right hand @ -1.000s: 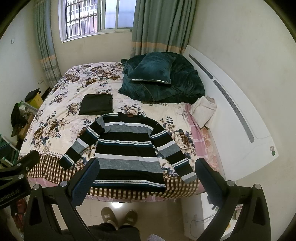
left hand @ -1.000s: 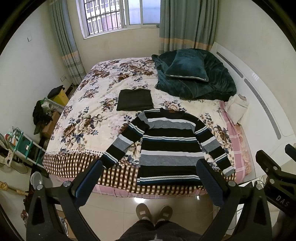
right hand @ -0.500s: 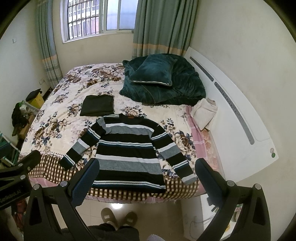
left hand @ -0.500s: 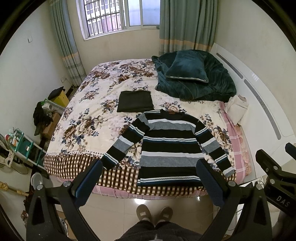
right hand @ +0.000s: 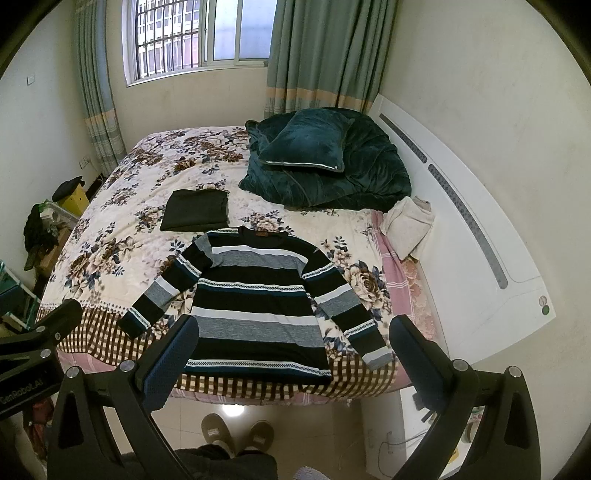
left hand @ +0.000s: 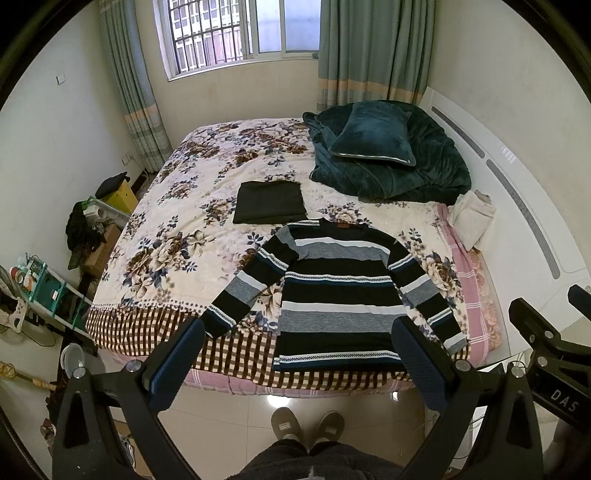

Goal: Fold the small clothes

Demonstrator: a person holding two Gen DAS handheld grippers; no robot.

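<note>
Daylight from a barred window (left hand: 236, 35) falls across a wide bed covered by a cream floral blanket with a brown checked border (left hand: 173, 236). A long-sleeved knit sweater striped in black, grey, white and blue (left hand: 336, 295) lies flat and unfolded near the foot edge of the bed, sleeves spread out toward 8 and 4 o'clock, hem toward the person. Just beyond its collar, at 11 o'clock from it, sits a dark, neatly folded rectangular garment (left hand: 269, 203), close to the sweater but apart from it. A heap of teal velvet bedding (left hand: 424, 173) with a teal square pillow (left hand: 373, 142) on top fills the 1 o'clock corner, and a crumpled beige cloth (left hand: 472, 218) rests at the bed's 3 o'clock edge by the white headboard (right hand: 461, 206).

The left gripper (left hand: 299, 365) hangs in the air short of the bed, jaws spread wide, holding nothing. The right gripper (right hand: 291, 363) hovers likewise, jaws wide apart and empty. Grey slippers (left hand: 306, 426) stand on the tiled floor below.
</note>
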